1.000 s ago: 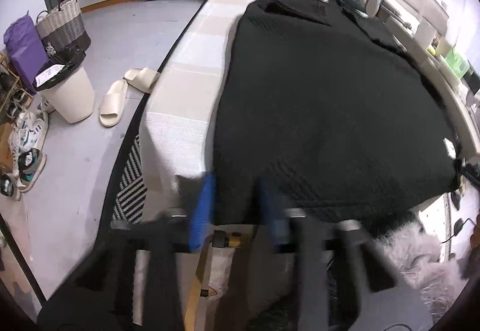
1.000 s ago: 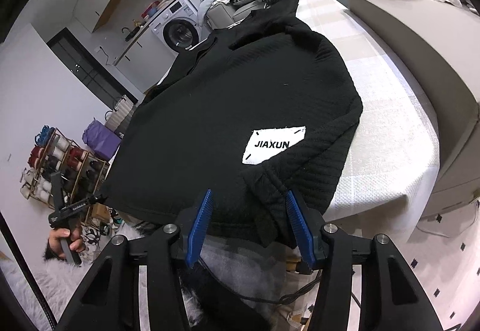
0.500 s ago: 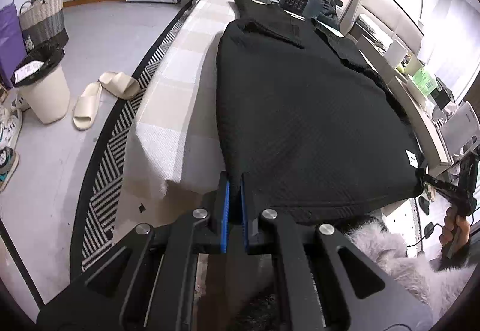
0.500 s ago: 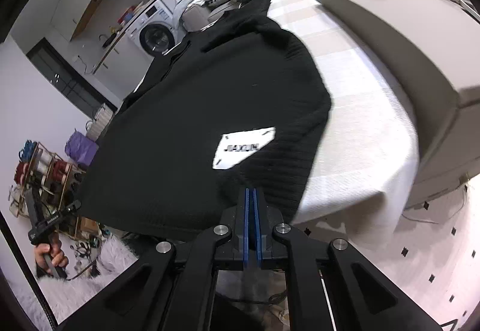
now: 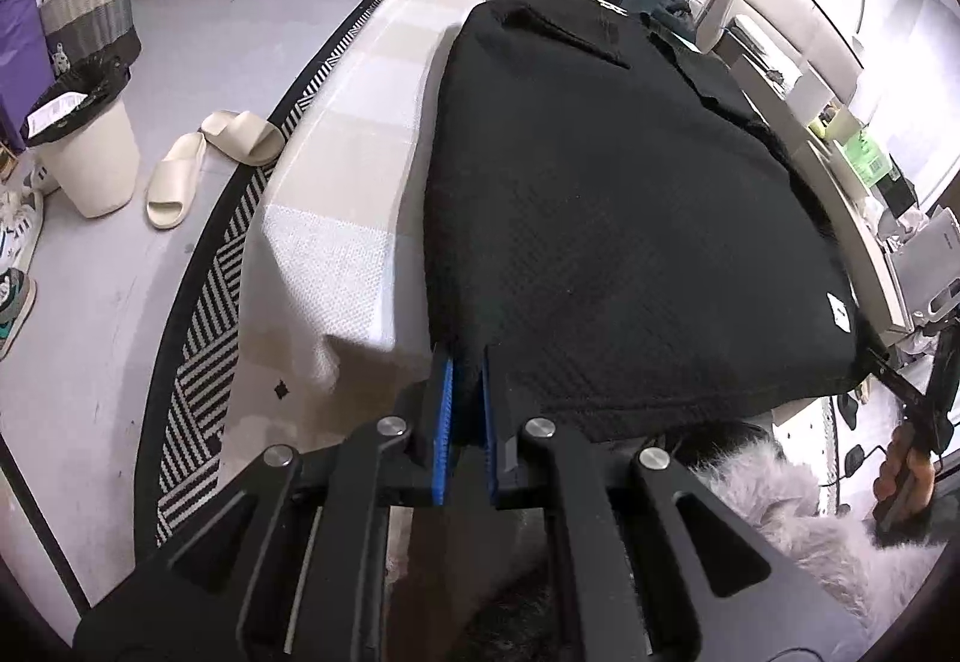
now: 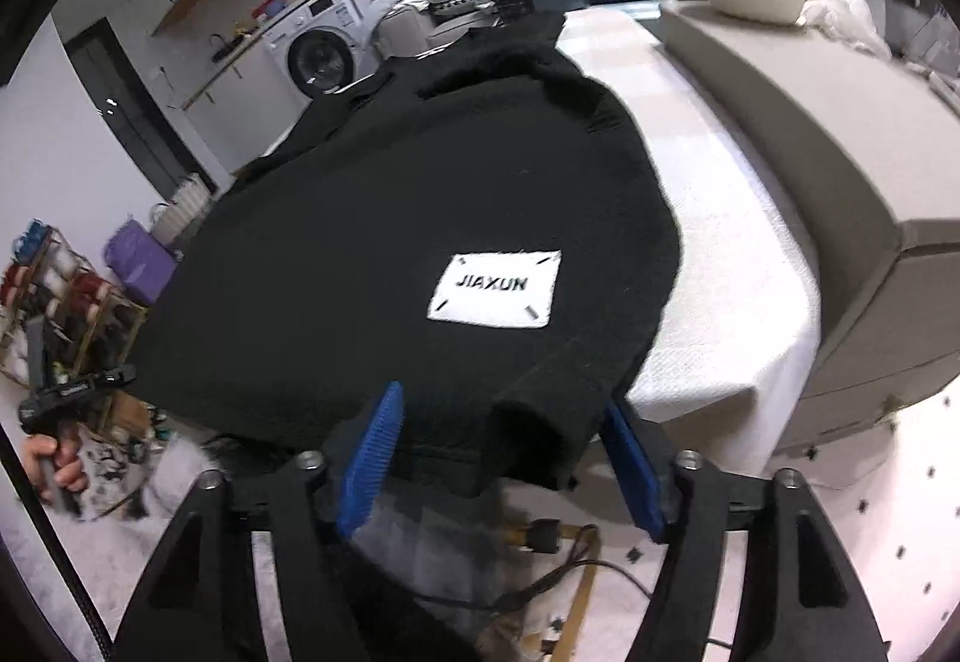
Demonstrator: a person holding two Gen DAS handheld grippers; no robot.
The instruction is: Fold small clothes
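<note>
Black shirt (image 5: 600, 194) lay flat on desk (image 5: 360, 170), long axis running away from both grippers, collar far. Left gripper (image 5: 465, 392) nearly closed, pinching hem corner. Right gripper (image 6: 498, 452) wide apart, straddling opposite hem corner, not clamped.

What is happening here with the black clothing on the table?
A person with a gripper in each hand is folding a black sweater spread flat on a checked cloth-covered table. The left gripper is shut on the hem at one near corner. The right gripper is open at the other corner, near the white JIAXUN label, with the hem between its fingers.
</note>
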